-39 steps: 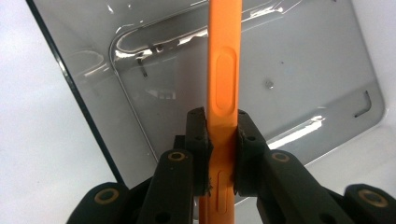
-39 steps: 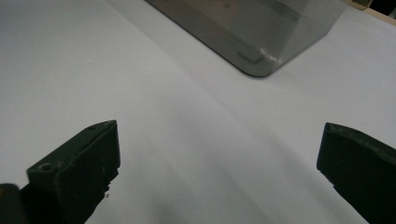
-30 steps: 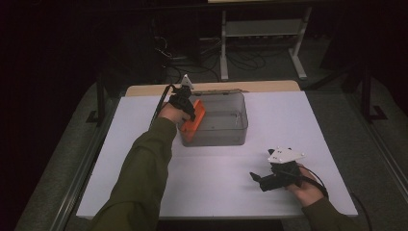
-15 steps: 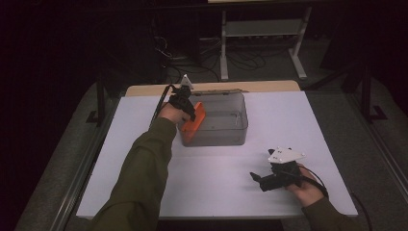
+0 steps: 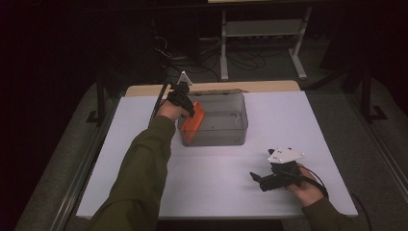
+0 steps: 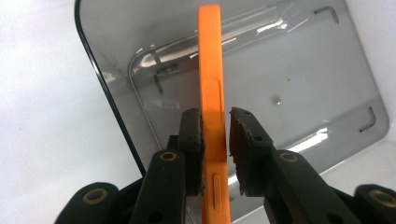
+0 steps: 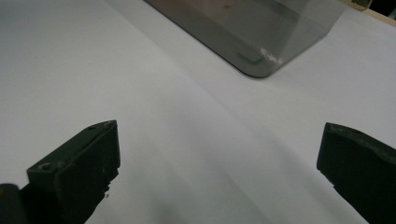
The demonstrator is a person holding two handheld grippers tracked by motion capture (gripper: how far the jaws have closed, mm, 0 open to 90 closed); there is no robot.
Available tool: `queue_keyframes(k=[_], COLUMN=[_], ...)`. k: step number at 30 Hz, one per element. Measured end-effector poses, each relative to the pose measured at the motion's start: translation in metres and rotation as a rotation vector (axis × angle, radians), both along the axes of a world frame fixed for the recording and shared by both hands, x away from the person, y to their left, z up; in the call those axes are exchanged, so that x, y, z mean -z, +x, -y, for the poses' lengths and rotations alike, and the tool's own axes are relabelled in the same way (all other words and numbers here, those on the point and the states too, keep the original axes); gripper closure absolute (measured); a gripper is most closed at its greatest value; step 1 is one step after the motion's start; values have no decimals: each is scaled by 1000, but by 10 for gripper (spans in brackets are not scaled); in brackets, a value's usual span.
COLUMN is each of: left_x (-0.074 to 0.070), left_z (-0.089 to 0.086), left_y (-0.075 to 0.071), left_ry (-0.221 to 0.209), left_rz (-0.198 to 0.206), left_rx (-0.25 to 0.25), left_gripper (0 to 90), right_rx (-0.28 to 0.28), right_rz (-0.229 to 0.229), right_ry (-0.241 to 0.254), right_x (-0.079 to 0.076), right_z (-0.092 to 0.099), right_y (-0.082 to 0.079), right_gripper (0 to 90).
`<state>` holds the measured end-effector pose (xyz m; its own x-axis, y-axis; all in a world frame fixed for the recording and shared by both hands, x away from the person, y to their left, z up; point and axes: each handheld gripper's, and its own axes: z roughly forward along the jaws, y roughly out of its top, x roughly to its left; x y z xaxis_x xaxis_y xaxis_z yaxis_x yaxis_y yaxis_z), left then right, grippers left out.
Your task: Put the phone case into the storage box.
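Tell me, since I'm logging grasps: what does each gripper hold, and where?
The left gripper has an orange phone case between its just-opening jaws, by its button edge, over the box. The right gripper holds nothing.

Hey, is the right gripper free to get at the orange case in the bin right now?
Probably not easily. The right gripper is open with bare white table ahead, but the orange case stands on edge at the far left side of the bin, between the left gripper jaws, which have just been opening.

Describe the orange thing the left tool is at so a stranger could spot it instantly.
On the white table stands a smoky clear plastic bin. At the bin's left end, a flat orange phone case leans tilted between the left tool's jaws. It is the one bright-coloured thing there.
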<state>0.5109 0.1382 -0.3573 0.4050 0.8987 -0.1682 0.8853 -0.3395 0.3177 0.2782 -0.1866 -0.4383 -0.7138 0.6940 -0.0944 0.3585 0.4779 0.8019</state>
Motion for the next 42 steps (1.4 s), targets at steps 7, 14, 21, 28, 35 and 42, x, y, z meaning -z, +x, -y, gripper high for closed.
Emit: queue_keyframes(k=[7, 14, 21, 28, 35, 42], left_x=[-2, 2, 1, -4, -5, -3], left_z=[6, 9, 5, 1, -2, 1], left_y=[7, 11, 11, 8, 7, 7], left_ry=[9, 26, 29, 33, 44, 48], left_rz=[20, 25, 23, 22, 23, 26], left_rx=[3, -2, -15, -26, -36, -30], left_gripper=[736, 743, 774, 773, 763, 736], right_rx=[0, -1, -2, -3, -2, -2], right_rz=[-2, 0, -1, -2, -2, -2], right_ry=[3, 6, 6, 4, 4, 5], right_x=[0, 0, 0, 0, 0, 0], right_z=[0, 1, 1, 0, 1, 1], right_y=[0, 0, 0, 0, 0, 0], right_gripper=[0, 0, 0, 0, 0, 0])
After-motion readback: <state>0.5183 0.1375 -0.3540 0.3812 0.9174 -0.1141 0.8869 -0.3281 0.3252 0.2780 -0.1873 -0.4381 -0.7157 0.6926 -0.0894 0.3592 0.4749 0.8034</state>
